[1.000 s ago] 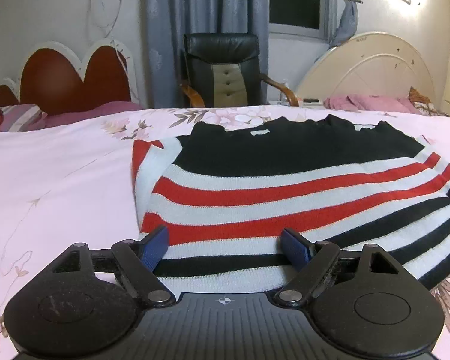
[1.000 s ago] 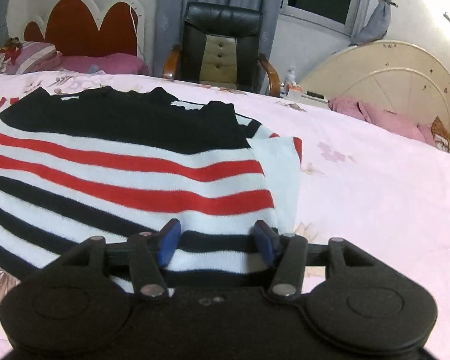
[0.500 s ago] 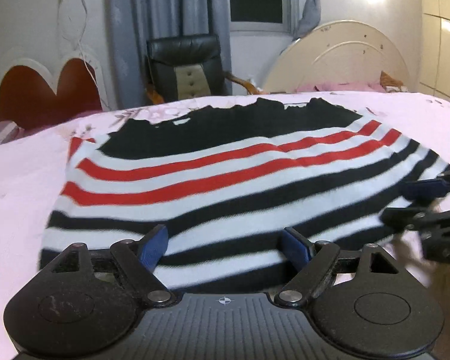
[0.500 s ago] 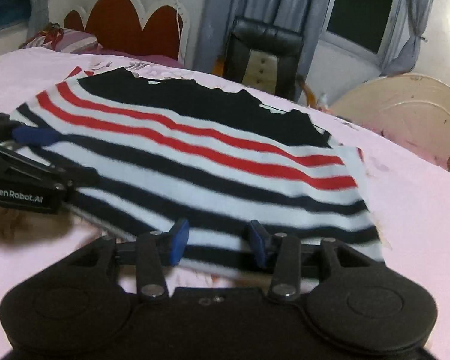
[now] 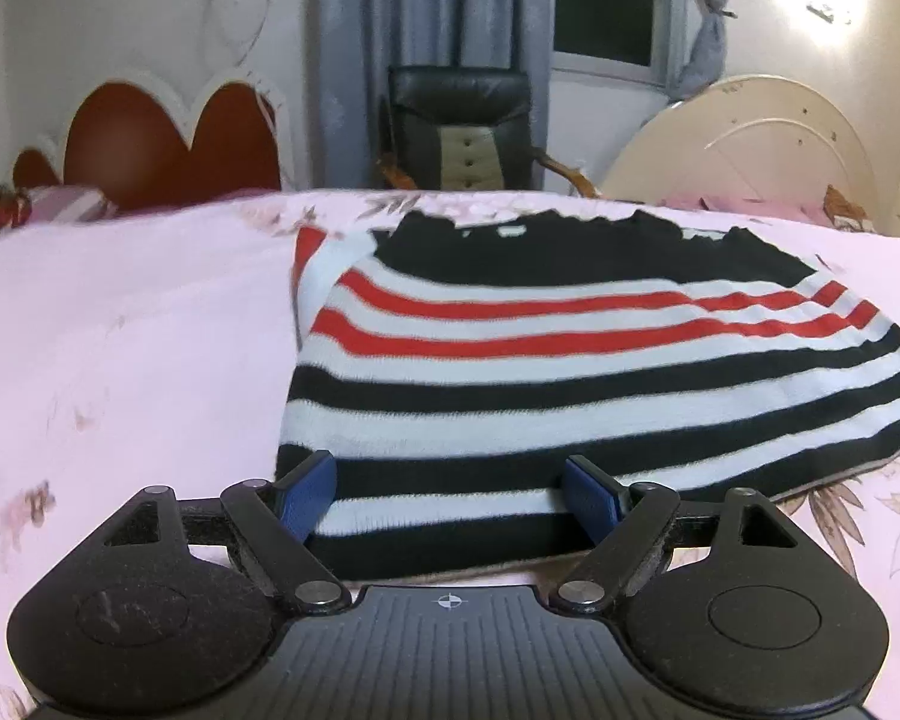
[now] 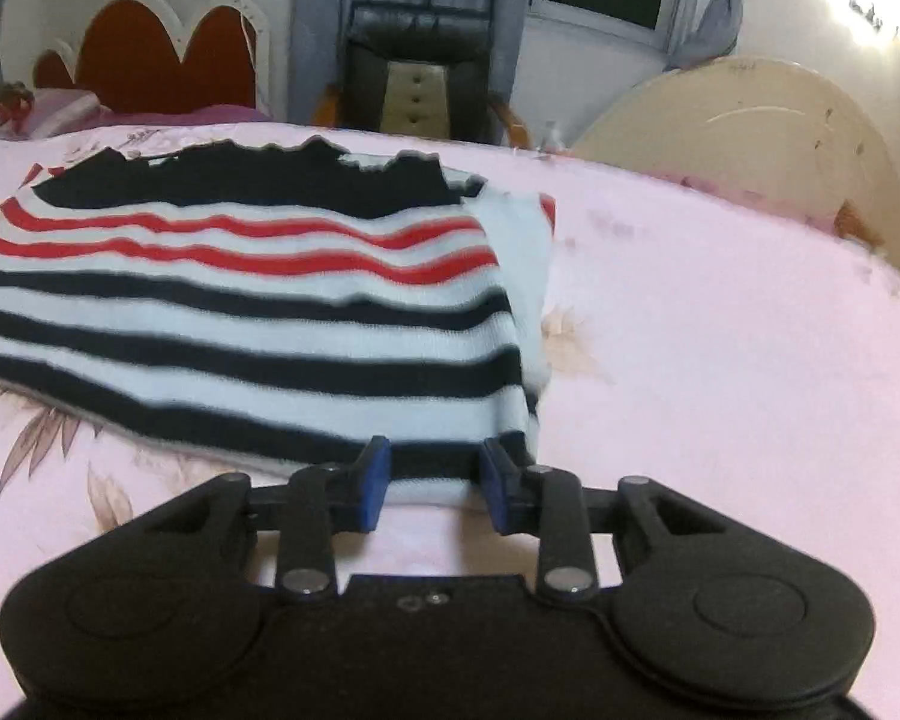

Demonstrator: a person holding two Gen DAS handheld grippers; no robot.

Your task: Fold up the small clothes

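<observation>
Pink floral bed, striped sweater flat: left claw wide over hem at 6 o'clock, right claw narrowing, just closing around hem corner; best pinched evenly.

Right gripper jaws narrower

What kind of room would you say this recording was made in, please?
Most likely a bedroom: a pink floral bedsheet covers the bed under the striped black, white and red sweater, with a red scalloped headboard and grey curtains behind.
</observation>
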